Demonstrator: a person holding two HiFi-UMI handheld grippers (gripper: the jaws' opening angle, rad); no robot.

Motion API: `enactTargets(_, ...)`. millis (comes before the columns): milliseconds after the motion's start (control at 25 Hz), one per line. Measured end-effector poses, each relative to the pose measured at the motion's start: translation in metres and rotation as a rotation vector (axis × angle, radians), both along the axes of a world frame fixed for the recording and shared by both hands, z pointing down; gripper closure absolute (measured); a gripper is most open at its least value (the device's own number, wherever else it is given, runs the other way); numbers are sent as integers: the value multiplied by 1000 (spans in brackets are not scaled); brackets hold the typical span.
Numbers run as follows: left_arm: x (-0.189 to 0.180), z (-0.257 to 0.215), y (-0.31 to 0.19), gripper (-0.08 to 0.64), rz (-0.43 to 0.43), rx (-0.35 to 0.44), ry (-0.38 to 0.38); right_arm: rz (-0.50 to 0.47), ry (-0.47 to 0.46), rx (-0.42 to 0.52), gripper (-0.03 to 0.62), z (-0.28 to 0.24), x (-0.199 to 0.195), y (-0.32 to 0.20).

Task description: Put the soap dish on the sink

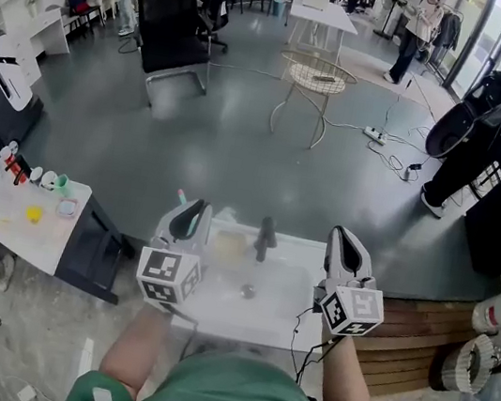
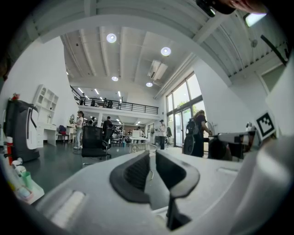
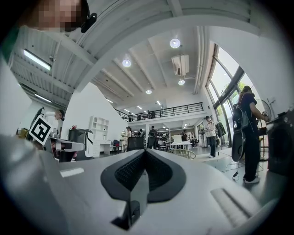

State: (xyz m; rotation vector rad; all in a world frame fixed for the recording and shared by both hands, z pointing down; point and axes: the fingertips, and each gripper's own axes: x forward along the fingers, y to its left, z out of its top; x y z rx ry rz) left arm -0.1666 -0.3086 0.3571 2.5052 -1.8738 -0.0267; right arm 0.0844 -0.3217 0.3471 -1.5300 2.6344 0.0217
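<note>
Pale soap dish (image 1: 231, 245) beside left claw (image 1: 196, 209)

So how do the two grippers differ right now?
The left gripper has its fingers a narrow gap apart; the right gripper has its fingers closed together. The left gripper sits by the sink's left edge, the right gripper by its right edge. Both hold nothing.

White sink (image 1: 304, 250), dark faucet (image 1: 265, 237) on its back rim, pale yellowish soap dish (image 1: 230, 245) just left of it, drain (image 1: 248, 291) in the basin
</note>
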Motion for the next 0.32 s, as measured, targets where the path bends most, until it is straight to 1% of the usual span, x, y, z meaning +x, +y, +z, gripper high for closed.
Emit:
enactTargets(120,0,-1,-2,518,-2,7,-4,-5,1,9,594,-1,-1,-2)
enactTargets(320,10,8,-3,518,-2,-12,-4,-3,12,-7,594,10,6,-2)
